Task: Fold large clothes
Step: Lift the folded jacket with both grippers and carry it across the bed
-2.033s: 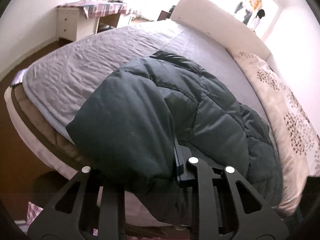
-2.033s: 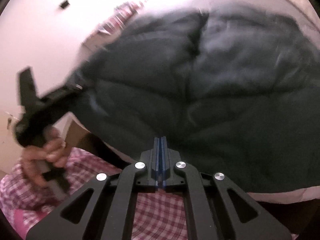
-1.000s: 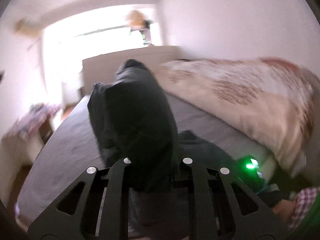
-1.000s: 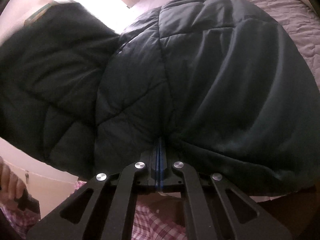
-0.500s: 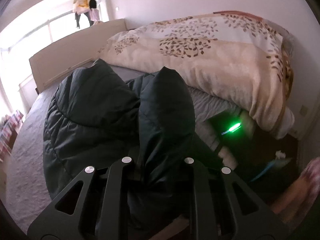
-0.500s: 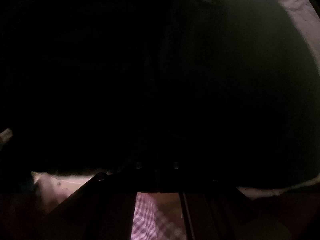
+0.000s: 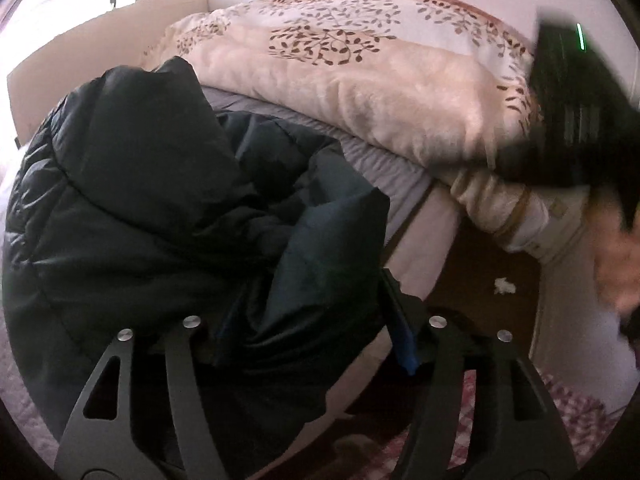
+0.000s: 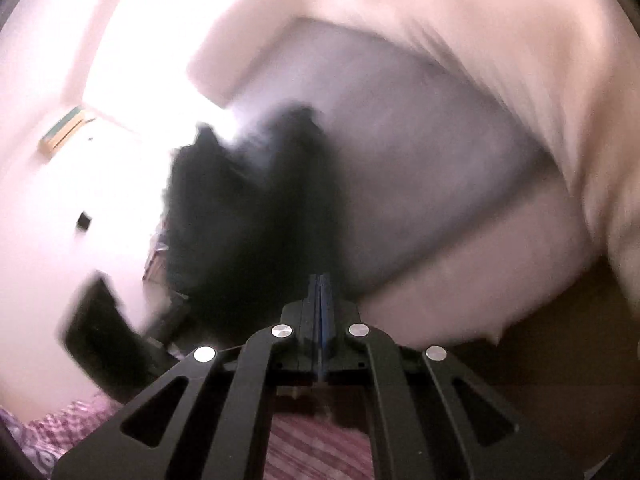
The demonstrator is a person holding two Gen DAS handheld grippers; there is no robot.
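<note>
My left tongs (image 7: 304,320) are opening off the jacket (image 7: 160,200), bunched half-folded at the bed (image 7: 412,248) edge; right tongs (image 8: 320,296) shut, apparently empty, tidying left.

Beige headboard (image 7: 108,36), leaf-print duvet (image 7: 360,80), brown floor (image 7: 492,264), bright window.

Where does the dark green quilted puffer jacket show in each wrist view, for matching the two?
Left wrist: the dark green quilted puffer jacket fills the left and centre, heaped on the bed.
Right wrist: it is a blurred dark mass at centre-left, above the fingers.
Shared landmark: the grey quilted bedspread.
</note>
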